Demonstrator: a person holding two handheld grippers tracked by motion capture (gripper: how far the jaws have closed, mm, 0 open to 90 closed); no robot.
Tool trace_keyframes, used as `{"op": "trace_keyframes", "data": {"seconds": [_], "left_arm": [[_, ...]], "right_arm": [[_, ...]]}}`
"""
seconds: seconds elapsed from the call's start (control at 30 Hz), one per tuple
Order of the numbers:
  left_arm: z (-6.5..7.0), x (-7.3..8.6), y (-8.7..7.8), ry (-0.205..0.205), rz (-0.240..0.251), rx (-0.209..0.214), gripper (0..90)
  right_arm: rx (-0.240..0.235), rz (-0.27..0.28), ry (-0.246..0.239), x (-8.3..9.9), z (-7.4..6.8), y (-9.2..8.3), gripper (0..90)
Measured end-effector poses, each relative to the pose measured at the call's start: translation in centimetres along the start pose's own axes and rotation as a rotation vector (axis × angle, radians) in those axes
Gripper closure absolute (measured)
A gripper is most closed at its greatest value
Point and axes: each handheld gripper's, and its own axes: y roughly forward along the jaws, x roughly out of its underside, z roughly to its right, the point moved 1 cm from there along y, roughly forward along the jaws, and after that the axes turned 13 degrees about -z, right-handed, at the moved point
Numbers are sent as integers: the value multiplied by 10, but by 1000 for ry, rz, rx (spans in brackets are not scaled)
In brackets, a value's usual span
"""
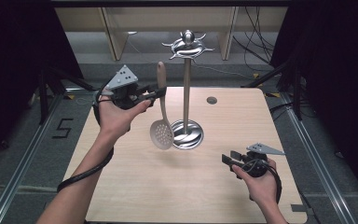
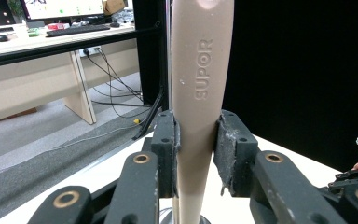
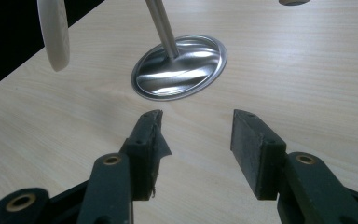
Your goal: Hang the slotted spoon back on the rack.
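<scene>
you had the left gripper (image 1: 161, 91) clamped on the handle of the slotted spoon (image 1: 162, 133), held upright in the air beside the utensil stand (image 1: 186, 84), right gripper (image 1: 230, 158) idle with jaws apart; next, i judged, hooking it onto the stand's top.

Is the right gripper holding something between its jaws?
No, the right gripper is open and between its jaws shows bare table.
</scene>
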Motion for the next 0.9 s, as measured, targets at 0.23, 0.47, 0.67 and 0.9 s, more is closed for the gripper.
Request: {"op": "trace_keyframes", "data": {"seconds": [0.23,0.47,0.67,0.9], "left_arm": [[0,-3,2,-3,-1,1,698],[0,-6,2,-4,-5,2,698],[0,-11,4,-7,-4,0,698],[0,-16,6,-5,-10,-4,698]], "right_arm": [[-4,0,3,0,0,0,535],[-4,-4,4,0,0,0,535],[-4,-1,2,0,0,0,534],[-6,-2,2,0,0,0,534]]}}
